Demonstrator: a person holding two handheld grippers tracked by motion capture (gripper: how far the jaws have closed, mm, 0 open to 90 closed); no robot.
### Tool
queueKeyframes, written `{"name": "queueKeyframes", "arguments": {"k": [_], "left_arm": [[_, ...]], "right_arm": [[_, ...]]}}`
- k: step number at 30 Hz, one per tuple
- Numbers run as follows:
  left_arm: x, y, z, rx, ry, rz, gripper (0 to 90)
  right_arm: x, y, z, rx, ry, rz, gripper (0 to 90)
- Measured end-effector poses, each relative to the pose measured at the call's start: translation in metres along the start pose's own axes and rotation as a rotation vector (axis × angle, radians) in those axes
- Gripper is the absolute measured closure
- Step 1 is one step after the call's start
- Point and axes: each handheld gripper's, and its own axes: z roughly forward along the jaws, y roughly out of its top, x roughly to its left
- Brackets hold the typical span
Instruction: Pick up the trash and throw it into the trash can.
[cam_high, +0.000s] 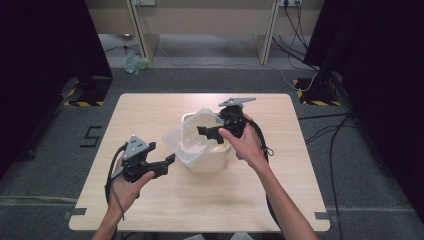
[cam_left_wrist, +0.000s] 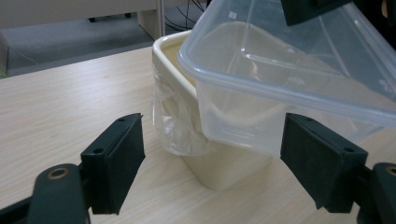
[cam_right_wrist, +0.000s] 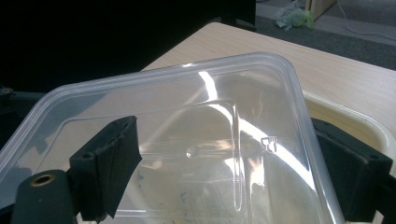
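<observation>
Clear plastic container (cam_high: 192, 142) at frame centre, tilted, lower end nested in cream tub (cam_high: 215, 159) on wooden table (cam_high: 150, 115). Right gripper (cam_high: 212, 132) jaws straddle its wall, one inside, one outside; contact unclear. Left gripper (cam_high: 167, 162), lower left, jaws wide, empty.

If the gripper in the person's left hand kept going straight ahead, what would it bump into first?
Probably the clear plastic container tilted over the cream tub: both sit between the left gripper's open jaws, though depth is hard to judge.
</observation>
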Motion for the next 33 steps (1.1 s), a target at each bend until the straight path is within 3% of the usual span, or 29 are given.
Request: {"name": "queueKeyframes", "arguments": {"k": [10, 14, 21, 28, 31, 33], "left_arm": [[0.001, -0.001, 0.002, -0.001, 0.003, -0.003, 21.2], [-0.002, 0.000, 0.003, -0.002, -0.003, 0.001, 21.2], [-0.004, 0.002, 0.005, 0.001, -0.006, 0.007, 21.3], [-0.005, 0.004, 0.010, 0.002, -0.006, 0.011, 21.3], [-0.003, 0.006, 0.011, -0.002, -0.002, 0.008, 21.2], [0.001, 0.008, 0.010, -0.008, 0.003, 0.002, 21.3]], "right_arm": [[-0.009, 0.005, -0.014, -0.029, -0.014, 0.016, 18.1], [-0.011, 0.004, -0.017, -0.007, -0.013, 0.001, 23.6], [-0.011, 0.001, -0.012, 0.019, -0.001, 0.004, 25.3], [-0.018, -0.004, -0.004, 0.016, 0.051, 0.076, 25.4], [-0.021, -0.004, -0.007, 0.002, 0.029, 0.072, 25.0], [-0.026, -0.006, -0.019, -0.040, 0.002, 0.076, 24.7]]}}
